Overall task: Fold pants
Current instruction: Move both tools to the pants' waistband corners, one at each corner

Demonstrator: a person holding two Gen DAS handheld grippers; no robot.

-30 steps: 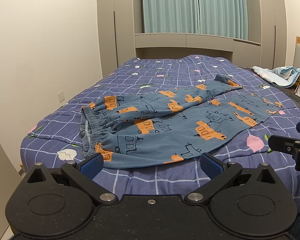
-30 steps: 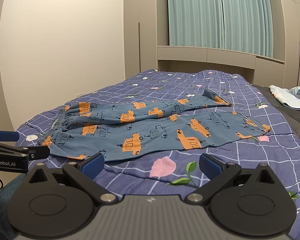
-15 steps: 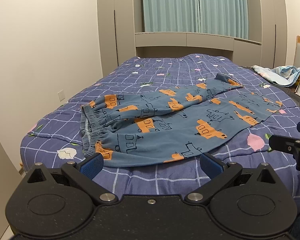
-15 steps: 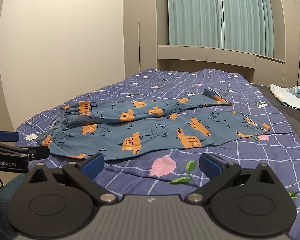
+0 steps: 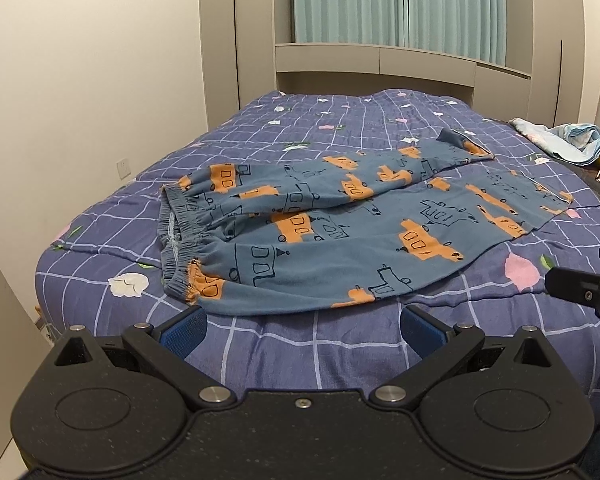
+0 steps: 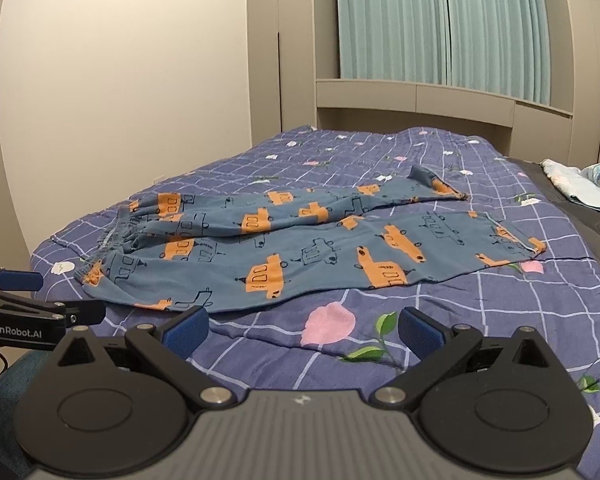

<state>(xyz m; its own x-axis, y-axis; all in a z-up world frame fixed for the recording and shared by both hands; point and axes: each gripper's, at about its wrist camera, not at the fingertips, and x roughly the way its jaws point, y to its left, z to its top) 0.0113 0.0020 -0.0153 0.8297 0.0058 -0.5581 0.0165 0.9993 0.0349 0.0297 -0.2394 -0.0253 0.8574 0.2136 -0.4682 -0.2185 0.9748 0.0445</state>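
The pants [image 5: 340, 236] are lying spread flat across the bed [image 5: 340, 128], waistband toward the left, legs running right, the far leg angling over the near one. The left claw [image 5: 302, 330] is hovering wide apart near the bed's front edge, just short of the waistband corner, gripping nothing. The right claw [image 6: 302, 330] is likewise gaping wide and empty over the quilt [image 6: 500, 320], near the pants' front hem.
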